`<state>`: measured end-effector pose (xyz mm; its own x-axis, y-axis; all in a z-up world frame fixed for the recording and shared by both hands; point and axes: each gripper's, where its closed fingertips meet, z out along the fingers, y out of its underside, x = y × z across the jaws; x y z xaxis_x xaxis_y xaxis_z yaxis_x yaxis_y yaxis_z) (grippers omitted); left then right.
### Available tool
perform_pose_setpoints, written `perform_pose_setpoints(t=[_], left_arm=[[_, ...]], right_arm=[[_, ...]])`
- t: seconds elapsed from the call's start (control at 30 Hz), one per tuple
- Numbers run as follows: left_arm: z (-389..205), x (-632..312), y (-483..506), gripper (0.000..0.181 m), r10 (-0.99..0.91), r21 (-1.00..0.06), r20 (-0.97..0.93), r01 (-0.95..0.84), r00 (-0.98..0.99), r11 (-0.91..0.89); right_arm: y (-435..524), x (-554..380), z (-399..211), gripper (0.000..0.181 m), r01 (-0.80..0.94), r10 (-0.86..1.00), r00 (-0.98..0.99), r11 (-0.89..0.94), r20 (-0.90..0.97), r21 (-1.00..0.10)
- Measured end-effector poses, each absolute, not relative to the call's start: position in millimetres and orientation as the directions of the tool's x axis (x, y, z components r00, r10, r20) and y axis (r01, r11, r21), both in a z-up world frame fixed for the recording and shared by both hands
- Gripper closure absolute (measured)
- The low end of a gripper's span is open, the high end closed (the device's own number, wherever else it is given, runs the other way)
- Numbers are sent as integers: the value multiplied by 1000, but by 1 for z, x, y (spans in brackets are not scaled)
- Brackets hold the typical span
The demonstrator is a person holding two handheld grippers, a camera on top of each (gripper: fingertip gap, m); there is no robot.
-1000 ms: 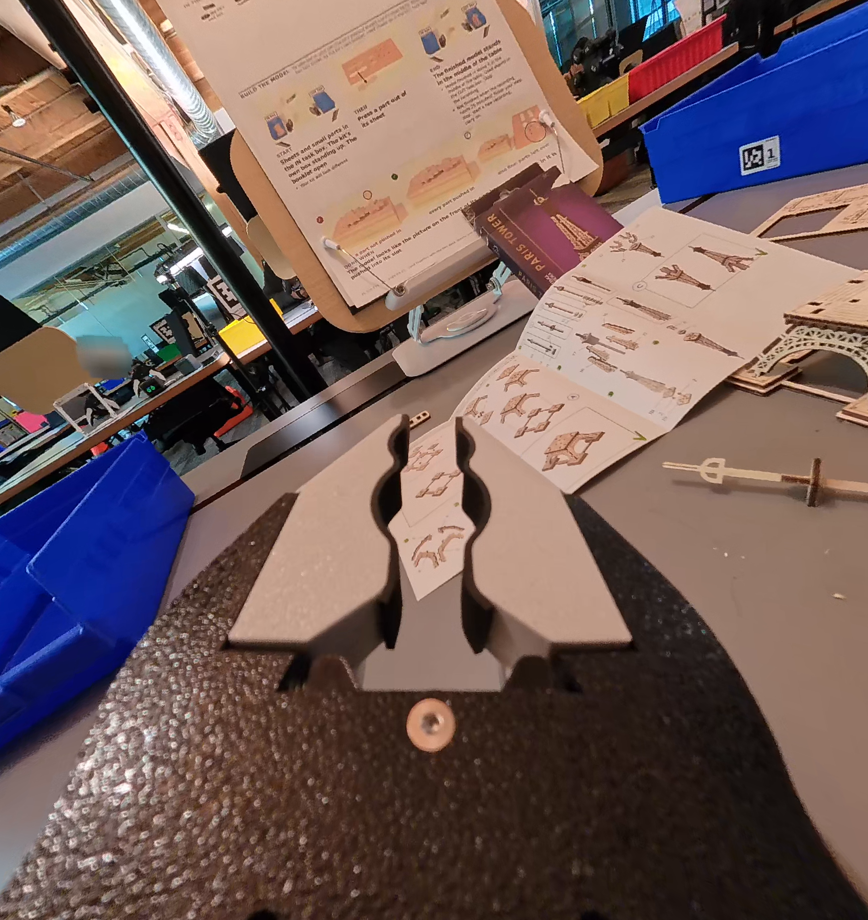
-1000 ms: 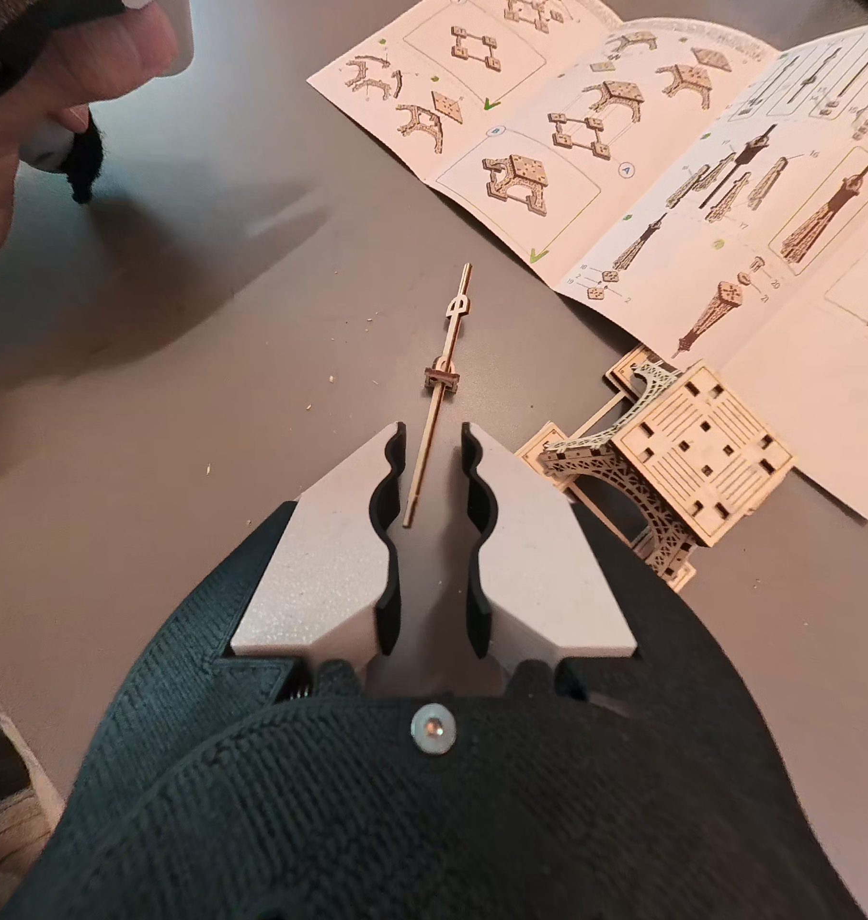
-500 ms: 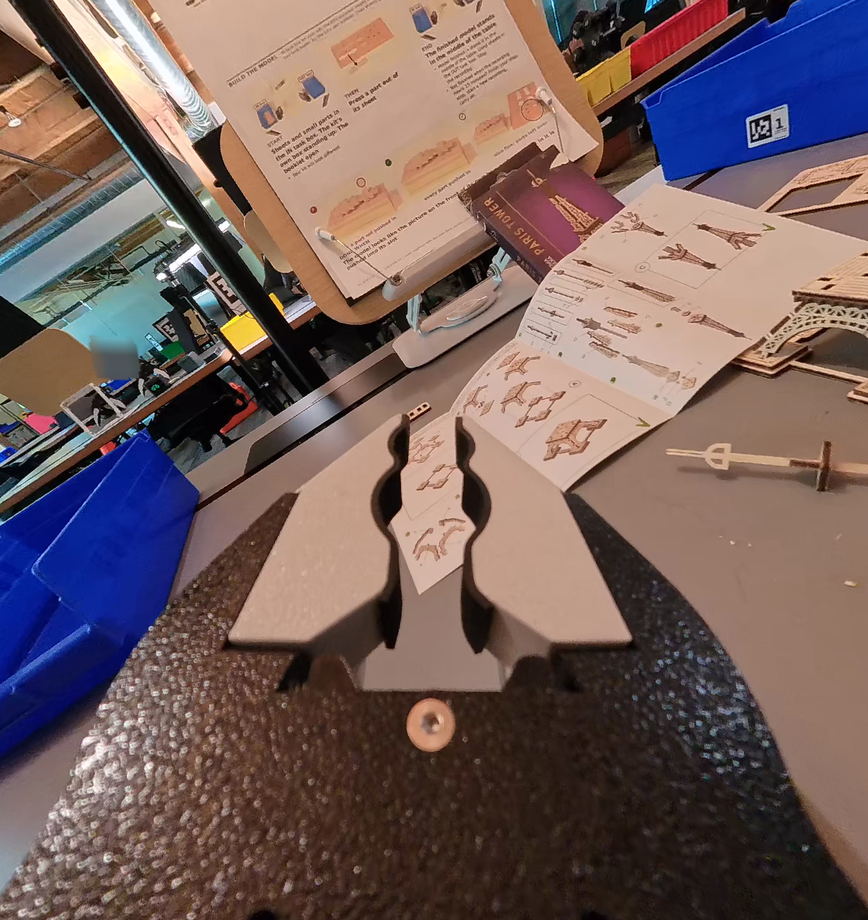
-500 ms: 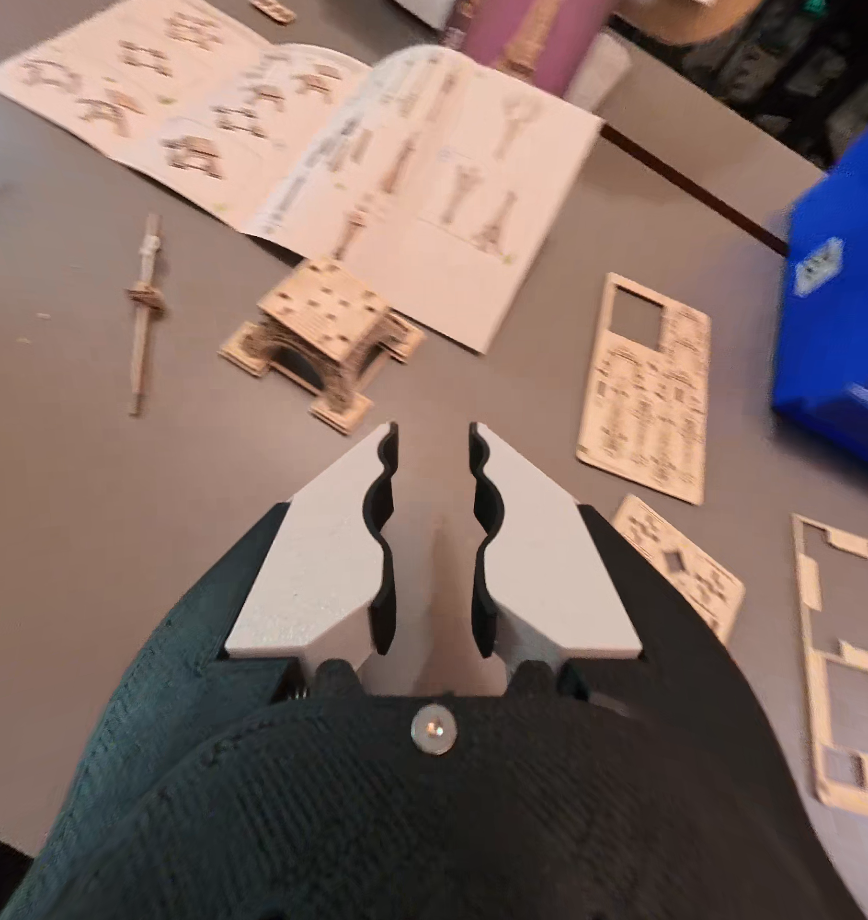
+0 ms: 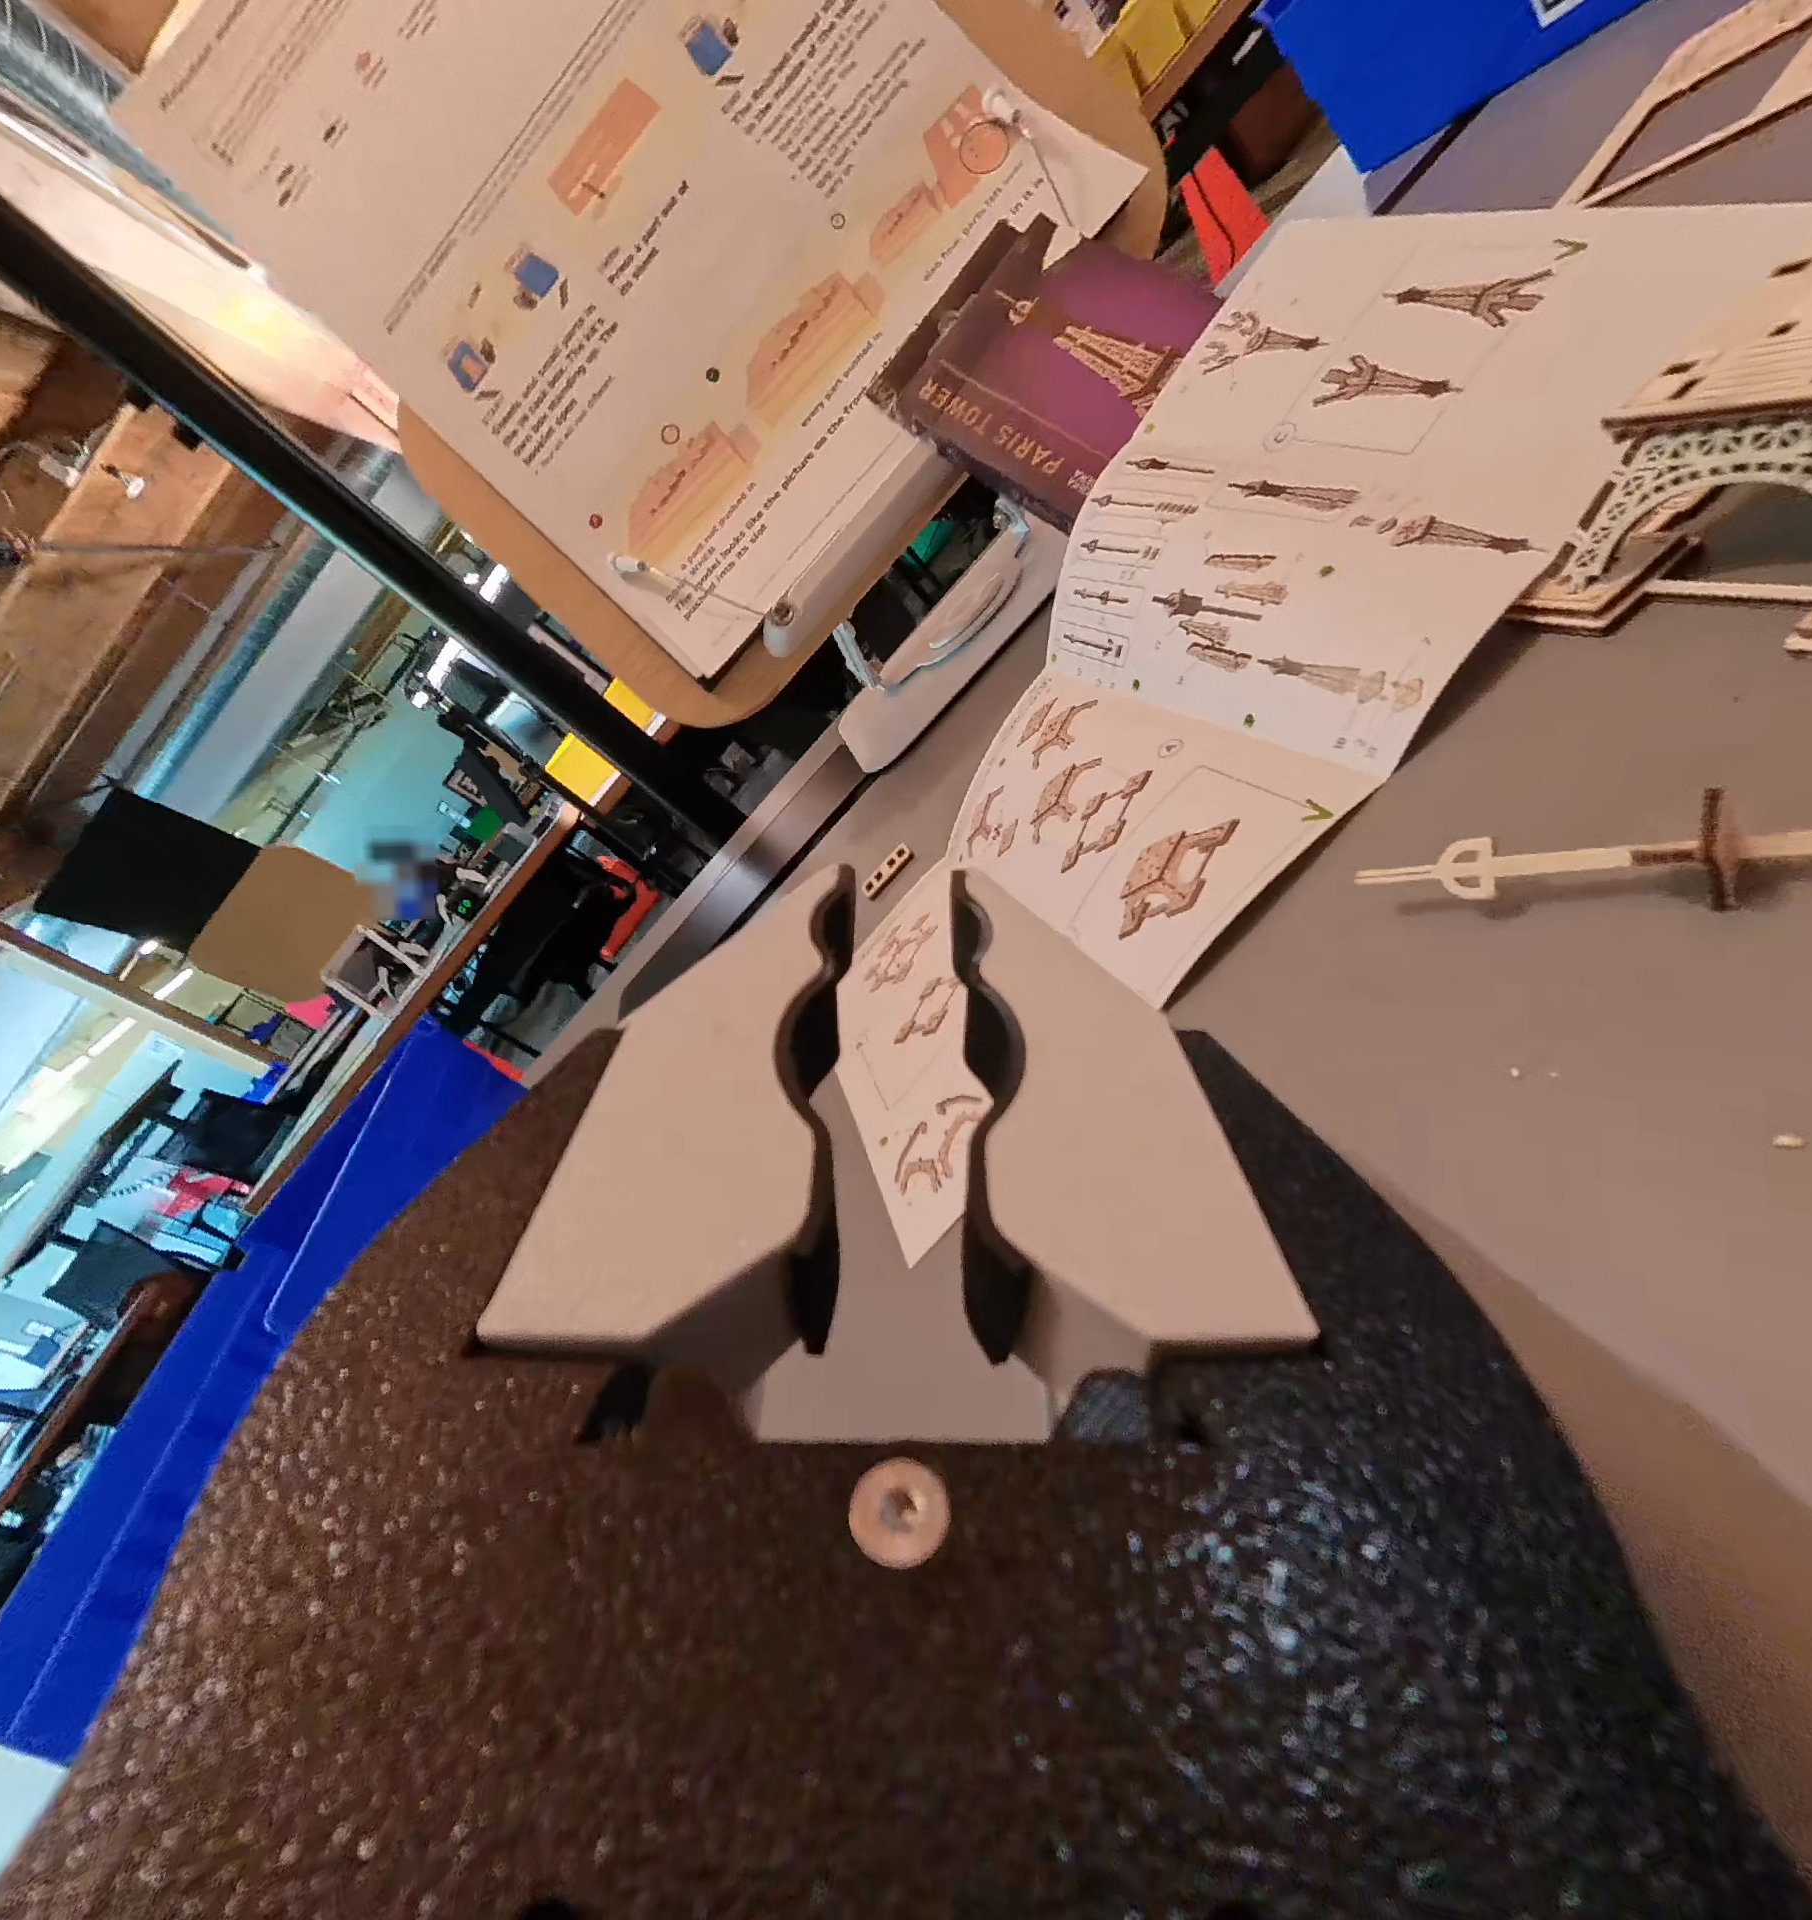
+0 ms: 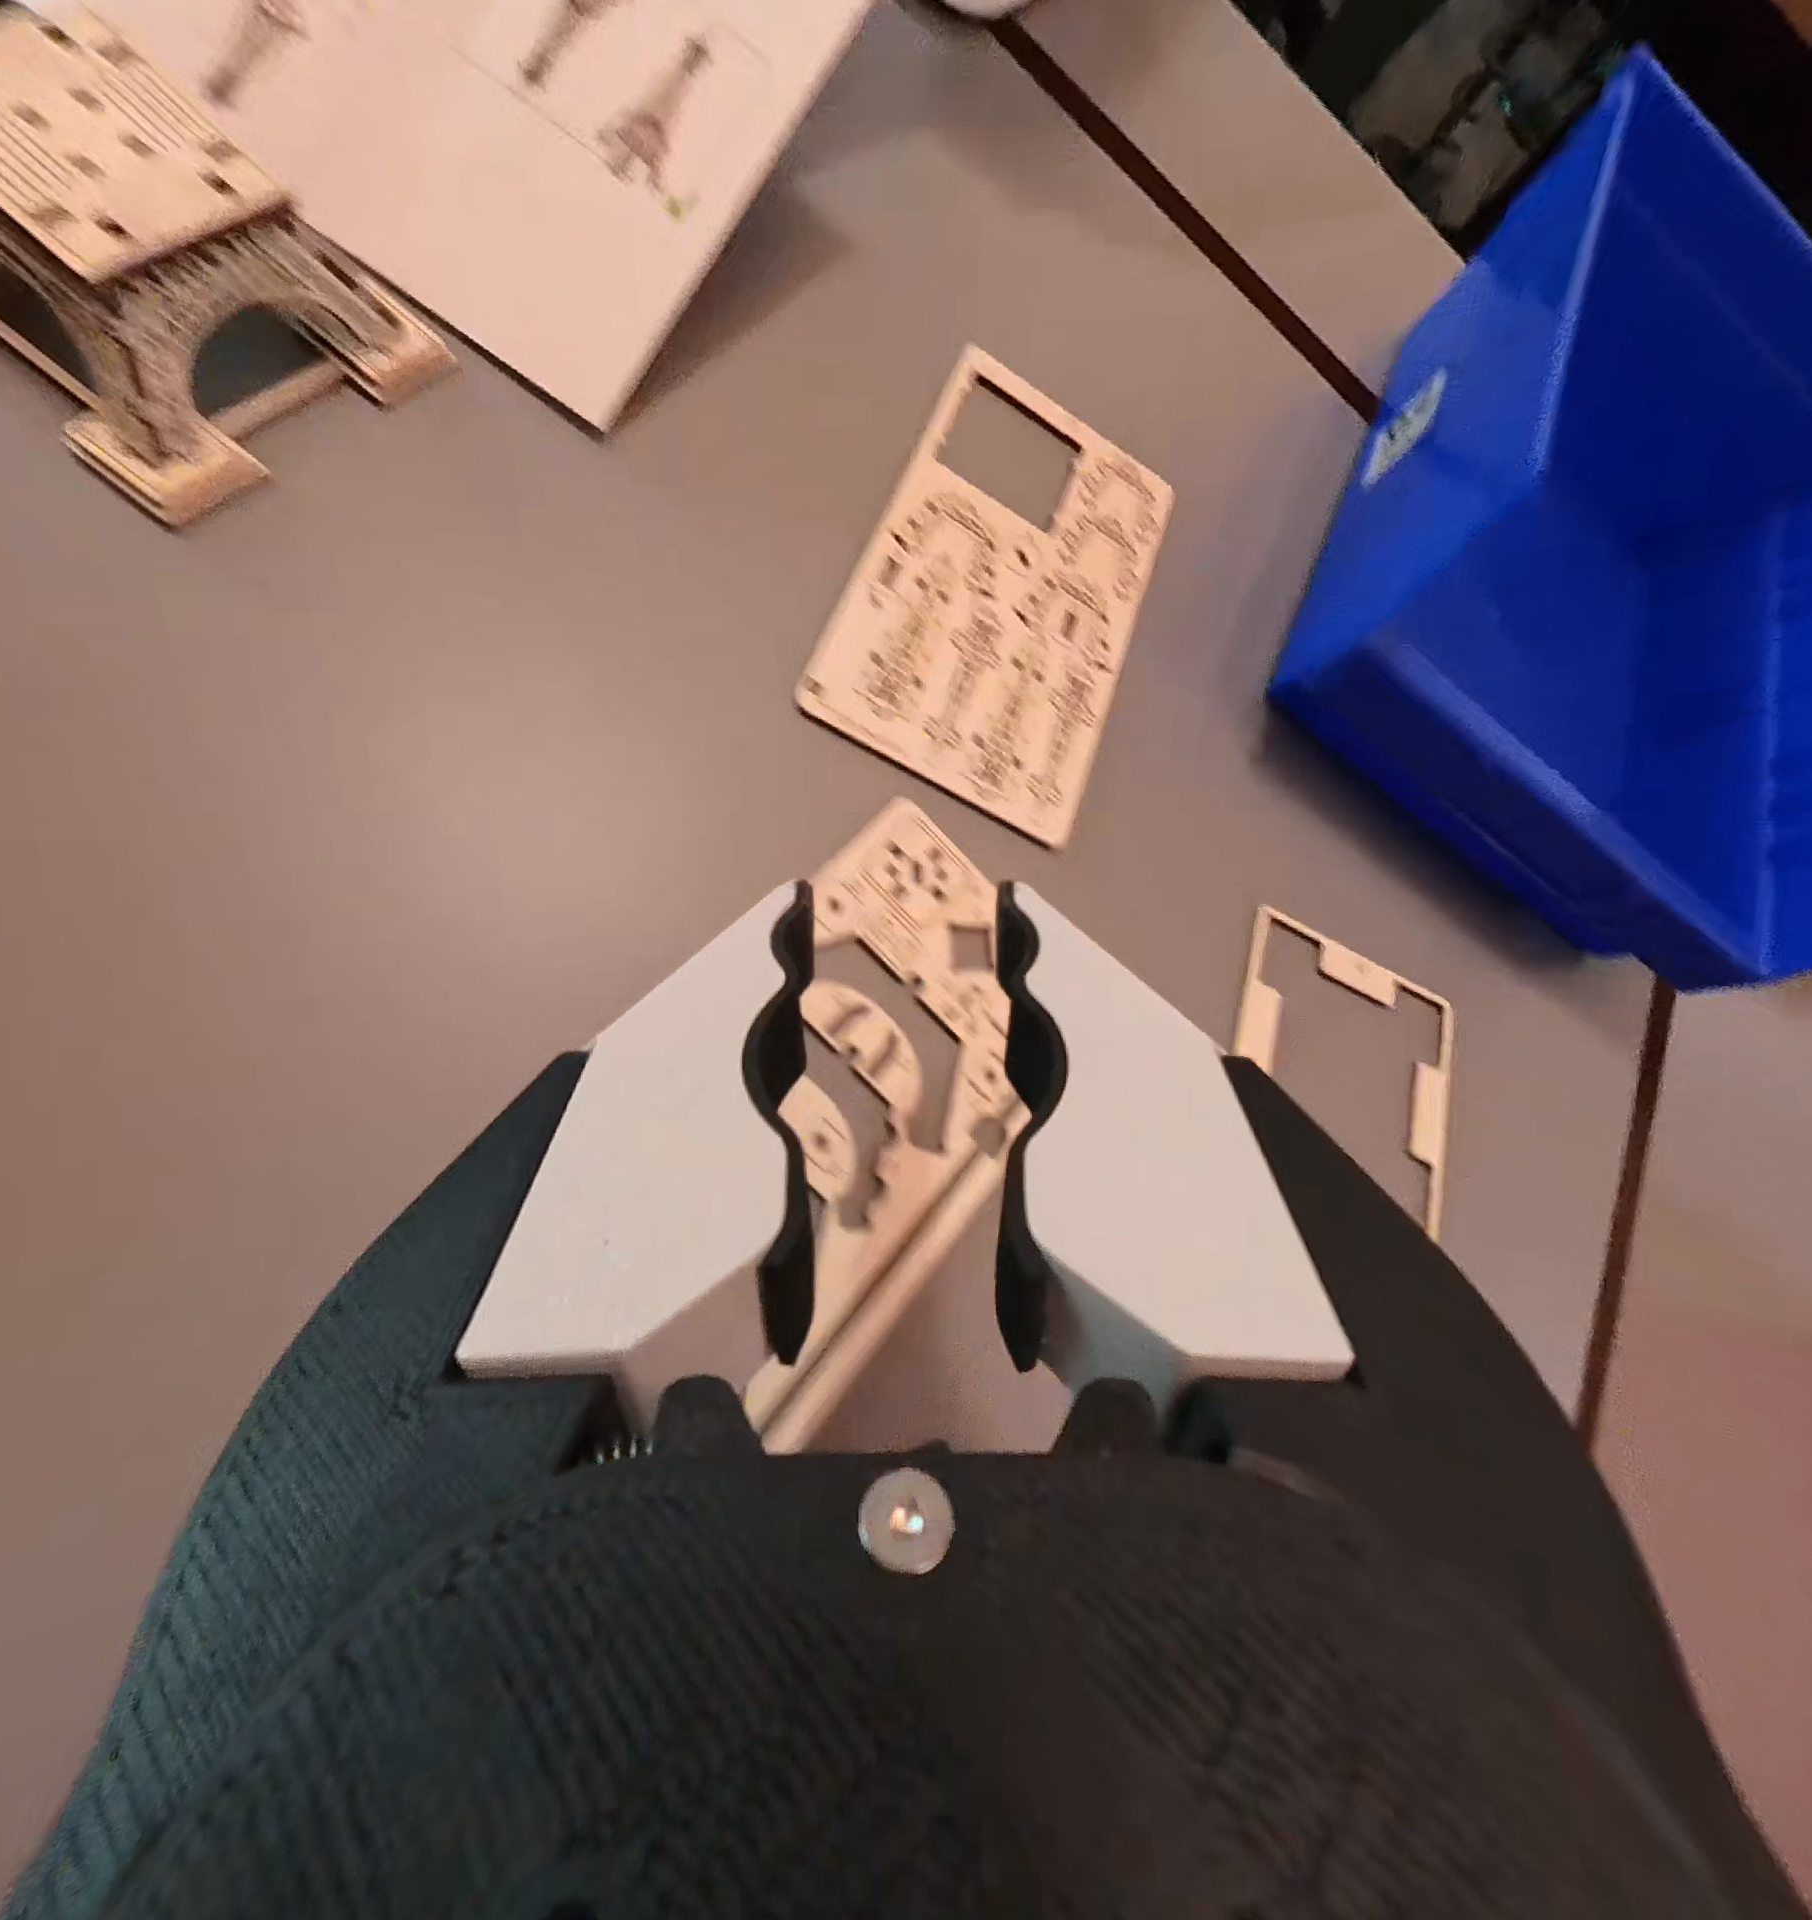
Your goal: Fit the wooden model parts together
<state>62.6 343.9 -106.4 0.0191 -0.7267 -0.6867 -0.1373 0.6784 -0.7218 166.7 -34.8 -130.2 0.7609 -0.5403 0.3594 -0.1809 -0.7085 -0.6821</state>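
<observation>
Your grey bench (image 5: 1504,1195) carries the unfolded instruction leaflet (image 5: 1245,623), with the arched tower base (image 5: 1733,457) standing at its edge and the thin wooden spire (image 5: 1608,857) lying flat just beside the leaflet. In your right wrist view the same bench (image 6: 362,779) bears three flat wooden part sheets: a full cut sheet (image 6: 995,613), a near-empty frame (image 6: 1349,1049), and a third sheet (image 6: 902,904) partly hidden. A blue bin (image 6: 1608,520) rests near the bench's far edge, and a small wooden piece (image 5: 886,871) and a purple box (image 5: 1027,416) lie by the leaflet.
</observation>
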Motion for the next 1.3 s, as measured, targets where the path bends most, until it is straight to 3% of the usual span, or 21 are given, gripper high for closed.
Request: perform_pose_setpoints(t=[0.33,0.53,0.7,0.83,1.03,1.3], left_arm=[[-102,75,299,167,-855,-849,-509,-108,-96,517],[-87,81,164,165,-844,-938,-287,-47,-453,344],[-114,86,41,156,-620,-911,-182,-106,-763,398],[-140,113,-4,156,-542,-845,-120,-201,-832,496],[-175,171,-25,177,-537,-734,-86,-311,-839,604],[-191,177,-36,141,-550,-683,-51,-372,-834,628]], right_arm=[[-101,185,-141,148,-356,-653,733,-607,192,-710],[-123,194,-150,150,-503,-749,657,-518,83,-691],[-118,191,-169,150,-523,-742,671,-481,8,-704],[-129,194,-170,147,-491,-741,664,-533,100,-689],[-118,190,-173,147,-480,-710,703,-523,49,-704],[-105,173,-185,139,-570,-673,727,-481,-135,-666]])
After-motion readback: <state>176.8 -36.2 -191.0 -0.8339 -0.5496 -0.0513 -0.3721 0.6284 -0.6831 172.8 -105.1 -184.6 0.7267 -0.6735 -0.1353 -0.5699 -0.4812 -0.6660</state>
